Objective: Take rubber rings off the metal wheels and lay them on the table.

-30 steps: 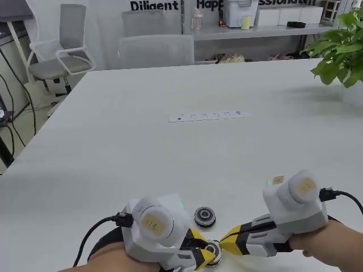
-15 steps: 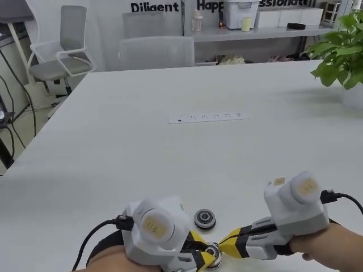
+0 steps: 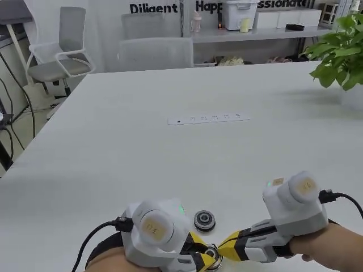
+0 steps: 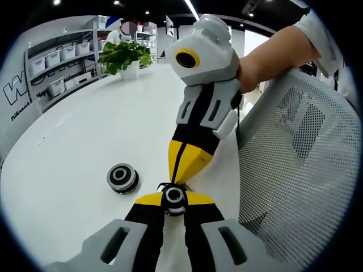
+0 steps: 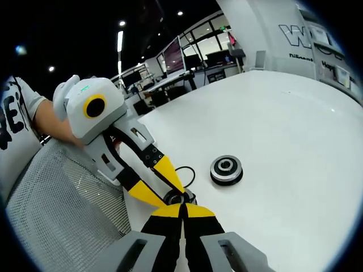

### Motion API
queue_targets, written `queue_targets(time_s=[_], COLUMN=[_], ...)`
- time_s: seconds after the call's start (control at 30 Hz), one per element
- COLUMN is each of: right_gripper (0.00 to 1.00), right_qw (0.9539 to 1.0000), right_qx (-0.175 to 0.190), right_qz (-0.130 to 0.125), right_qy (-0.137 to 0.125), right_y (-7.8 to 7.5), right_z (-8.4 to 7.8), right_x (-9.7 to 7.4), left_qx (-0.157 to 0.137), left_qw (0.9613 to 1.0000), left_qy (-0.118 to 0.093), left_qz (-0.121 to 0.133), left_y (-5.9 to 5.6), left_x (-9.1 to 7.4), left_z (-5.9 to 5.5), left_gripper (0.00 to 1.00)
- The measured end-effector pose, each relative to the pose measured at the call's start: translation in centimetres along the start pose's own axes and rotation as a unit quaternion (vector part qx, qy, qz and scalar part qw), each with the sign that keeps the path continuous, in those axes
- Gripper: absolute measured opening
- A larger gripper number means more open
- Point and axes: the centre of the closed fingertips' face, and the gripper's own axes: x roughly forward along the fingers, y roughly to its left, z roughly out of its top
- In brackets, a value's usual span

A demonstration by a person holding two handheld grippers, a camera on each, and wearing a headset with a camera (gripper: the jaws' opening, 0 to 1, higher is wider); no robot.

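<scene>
Status: clamping held wheel [image 4: 174,195] w/ left gripper [image 4: 174,199], jaws shut on its two sides, hovering low over near edge of surface [image 3: 170,164], close to person's body. Meeting it nose-to-nose w/ right gripper [image 5: 182,211] coming from opp. side, jaws pressed together, tips touching wheel rim. Probably pinching rubber ring there, but too small to confirm, so treating as unverified. Also noting thin black loop [image 5: 194,175] just past the wheel in right gripper view; possibly ring partly stretched off or lying loose, not telling which.

Key geometry: wheel face pointing back along left gripper's jaws, so axle running roughly in line w/ both grippers. Judging next move as pulling right gripper straight back along that line, away from left, while holding left fixed. Expecting ring to snap back or slip if grip is shallow.

Spare wheel [image 4: 122,177] lying flat on surface just beyond the two sets of tips, apart from both, dark band round it looking like ring on. Sitting slightly nearer left gripper, so guessing left for pickup after this one.
</scene>
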Motion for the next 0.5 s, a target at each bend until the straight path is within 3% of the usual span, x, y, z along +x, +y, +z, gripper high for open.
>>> queue_targets(time_s=[0.03,0.07,0.1,0.13,0.17,0.5], right_gripper=[0.0,0.0,0.0,0.0,0.0,0.0], right_qw=[1.0,0.9993,0.9987,0.9996,0.9995,0.9996], right_qx=[-0.001,0.002,-0.003,-0.007,-0.018,-0.022], right_qz=[0.003,0.037,0.029,0.024,0.024,0.013], right_qy=[0.0,-0.004,-0.041,-0.014,-0.008,-0.014], right_y=[0.2,1.4,1.4,1.1,1.1,0.3], right_z=[0.0,0.2,1.5,0.6,0.5,0.3], right_x=[0.1,0.3,0.7,0.5,0.6,0.2], left_qx=[0.0,0.0,0.002,0.002,0.0,0.005], left_qw=[1.0,1.0,1.0,1.0,1.0,1.0], left_qy=[0.0,0.0,0.002,0.001,0.0,-0.007], left_qz=[0.0,0.0,-0.002,0.0,-0.001,-0.005], left_y=[0.0,0.0,-0.1,-0.1,-0.1,0.0], left_x=[0.0,0.0,0.0,0.0,0.0,0.0], left_z=[0.0,0.0,0.0,0.0,0.0,0.0], left_gripper=[0.07,0.07,0.07,0.07,0.07,0.08])
